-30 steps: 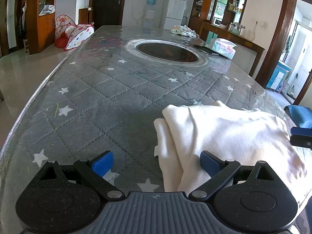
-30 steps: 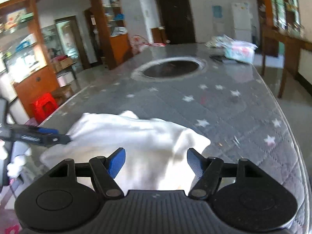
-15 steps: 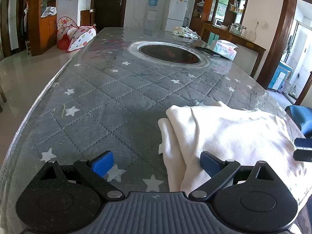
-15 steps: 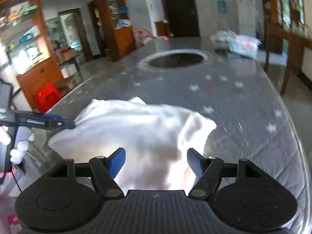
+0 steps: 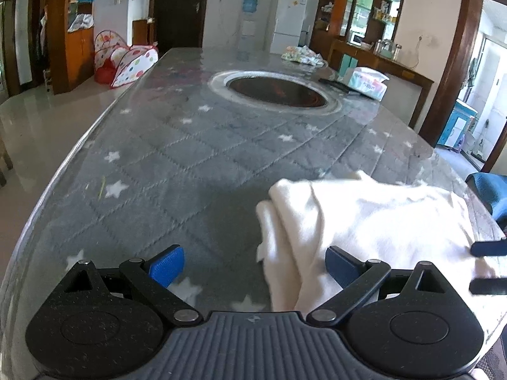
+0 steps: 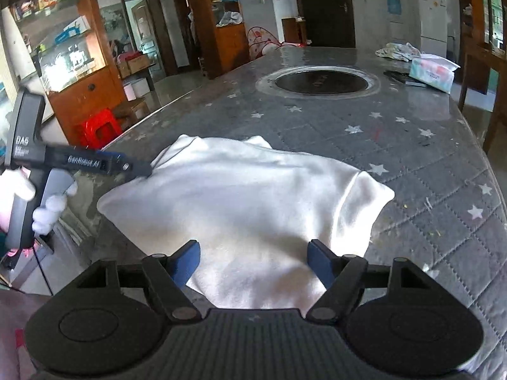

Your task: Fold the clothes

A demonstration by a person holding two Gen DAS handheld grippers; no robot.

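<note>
A folded white garment [image 5: 364,218] lies on the grey star-quilted table [image 5: 190,171] near its front right. My left gripper [image 5: 255,266] is open at the garment's left edge, its right pad over the cloth and its left pad over bare quilt. In the right wrist view the garment [image 6: 253,196] spreads out ahead, and my right gripper [image 6: 253,261] is opening, with the cloth lying between and under its blue pads, which do not press it. There the left gripper [image 6: 95,164] shows from the side, held by a white-gloved hand [image 6: 47,209], its tip at the cloth's left edge.
A round dark inset [image 5: 277,90] sits in the table's middle. Beyond it lie a tissue pack [image 5: 367,82] and a crumpled patterned cloth [image 5: 302,55]. A blue chair [image 5: 491,190] stands by the right edge. A red stool [image 6: 98,126] is on the floor to the left.
The right gripper's jaws have spread a little and it has tilted slightly over the garment. In the left view its fingers now show lower at the right edge. The left gripper has kept still.
</note>
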